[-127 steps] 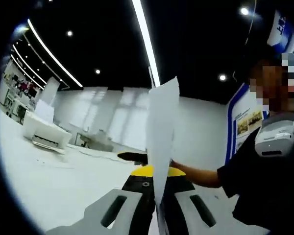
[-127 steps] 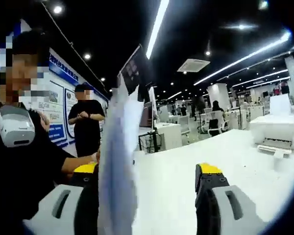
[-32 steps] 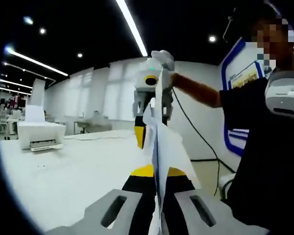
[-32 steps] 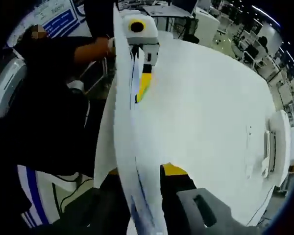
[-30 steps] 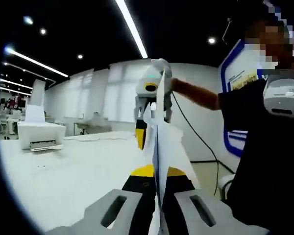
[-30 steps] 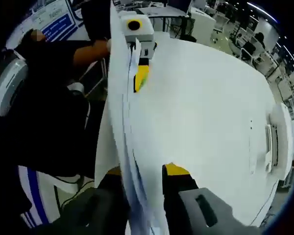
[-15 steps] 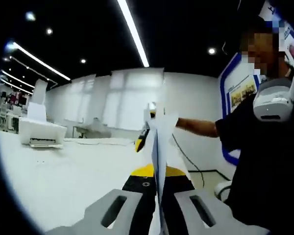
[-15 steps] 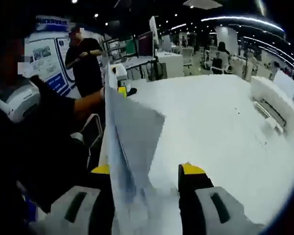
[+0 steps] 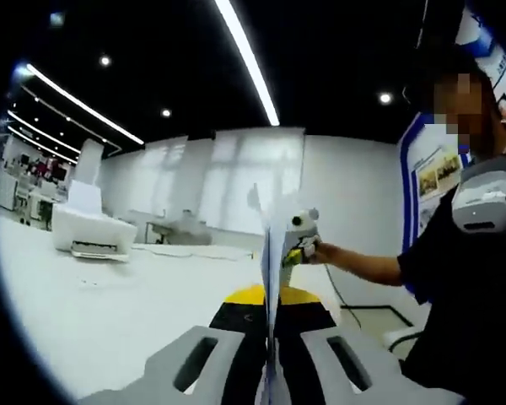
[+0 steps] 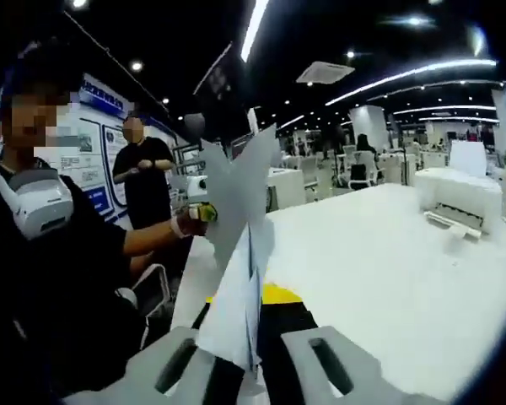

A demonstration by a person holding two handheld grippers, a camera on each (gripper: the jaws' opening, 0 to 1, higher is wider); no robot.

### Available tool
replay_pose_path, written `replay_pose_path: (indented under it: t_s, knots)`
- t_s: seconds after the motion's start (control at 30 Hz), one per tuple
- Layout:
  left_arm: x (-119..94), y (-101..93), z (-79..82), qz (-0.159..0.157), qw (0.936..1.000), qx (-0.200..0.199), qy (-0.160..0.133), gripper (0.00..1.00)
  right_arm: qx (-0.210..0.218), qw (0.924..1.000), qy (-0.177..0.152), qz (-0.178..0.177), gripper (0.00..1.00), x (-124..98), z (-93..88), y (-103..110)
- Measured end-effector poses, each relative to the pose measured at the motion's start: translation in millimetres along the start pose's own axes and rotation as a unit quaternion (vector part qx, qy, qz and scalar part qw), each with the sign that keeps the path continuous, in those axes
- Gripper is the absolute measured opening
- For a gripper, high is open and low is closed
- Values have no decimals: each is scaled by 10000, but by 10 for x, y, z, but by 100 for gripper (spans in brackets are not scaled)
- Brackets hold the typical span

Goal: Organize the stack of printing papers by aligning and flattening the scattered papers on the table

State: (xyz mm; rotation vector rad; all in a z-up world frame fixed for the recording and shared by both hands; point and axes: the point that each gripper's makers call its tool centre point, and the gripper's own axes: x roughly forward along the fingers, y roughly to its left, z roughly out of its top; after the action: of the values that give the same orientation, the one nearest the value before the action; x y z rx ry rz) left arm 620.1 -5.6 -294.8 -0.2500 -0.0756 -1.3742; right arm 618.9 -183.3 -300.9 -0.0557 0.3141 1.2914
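Several sheets of paper (image 9: 270, 278) stand on edge above the white bench (image 9: 110, 312), pinched at one end by the left claw (image 9: 268, 359), whose jaws are closed on them. In the right gripper view the same papers (image 10: 236, 253) fan upward from the right claw (image 10: 251, 346), its jaws likewise clamped on them. A white printer (image 10: 455, 198) sits far back on the bench. A second person (image 10: 148, 198) stands near a blue wall poster (image 10: 97, 160).

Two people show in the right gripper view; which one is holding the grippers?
The nearer person with the white neck device, arm stretched to the left gripper; the other person stands behind.
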Motion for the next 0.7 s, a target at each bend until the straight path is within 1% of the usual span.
replay_pose_path:
  t_s: [0.07, 0.1, 0.17, 0.23, 0.3, 0.33, 0.37, 0.4, 0.43, 0.47, 0.5, 0.53, 0.57, 0.6, 0.63, 0.67, 0.7]
  knots:
    - [-5, 1, 30, 37, 10000, -68, 2, 6, -21, 10000, -34, -51, 0, 1, 183, -12]
    - [-9, 4, 47, 44, 10000, 20, -29, 6, -287, 9995, 94, -135, 0, -1, 237, -53]
    - [-15, 23, 68, 50, 9999, 155, -49, 6, -368, 9991, 152, -139, 0, 21, 301, -52]
    - [-38, 49, 87, 62, 9999, 132, -86, 6, -438, 9988, 155, -144, 0, 30, 335, -48]
    - [-65, 98, 94, 87, 9997, 144, -153, 6, -623, 9978, 141, -162, 0, 38, 372, -54]
    - [-78, 115, 81, 78, 9998, 39, -186, 6, -684, 9975, 130, -146, 0, 47, 375, -45]
    - [-88, 111, 30, 43, 9996, -203, -194, 10, -743, 9972, -29, -6, 2, 63, 369, -11]
    - [-94, 112, -40, 38, 9985, -516, -176, 17, -482, 9984, -235, 193, 13, 108, 307, 37]
    - [-98, 166, -145, 150, 9962, -840, -157, 23, 72, 9996, 19, 267, 20, 146, 48, 17]
    - [-97, 174, -221, 110, 9971, -741, -94, 23, 243, 9993, 188, 228, 23, 183, -141, -55]
    - [-98, 179, -273, 107, 9974, -717, -33, 18, 195, 9994, 252, 166, 20, 205, -238, -112]
    - [-98, 201, -331, 99, 9981, -605, 4, 13, 5, 9997, 198, 125, 15, 248, -331, -162]
    - [-100, 210, -331, 100, 9982, -590, -19, 9, -16, 9998, 170, 131, 9, 261, -361, -176]
    - [-94, 219, -321, 103, 9981, -599, -38, 8, -58, 9999, 67, 106, 8, 269, -348, -189]
    - [-96, 236, -309, 117, 9979, -630, -40, 7, 19, 9999, -2, 117, 6, 266, -326, -193]
    - [-97, 230, -278, 112, 9981, -605, -83, 6, 91, 9998, -44, 150, 2, 266, -306, -182]
    - [-85, 220, -213, 113, 9982, -568, -123, 6, 50, 9999, -26, 98, 0, 254, -243, -182]
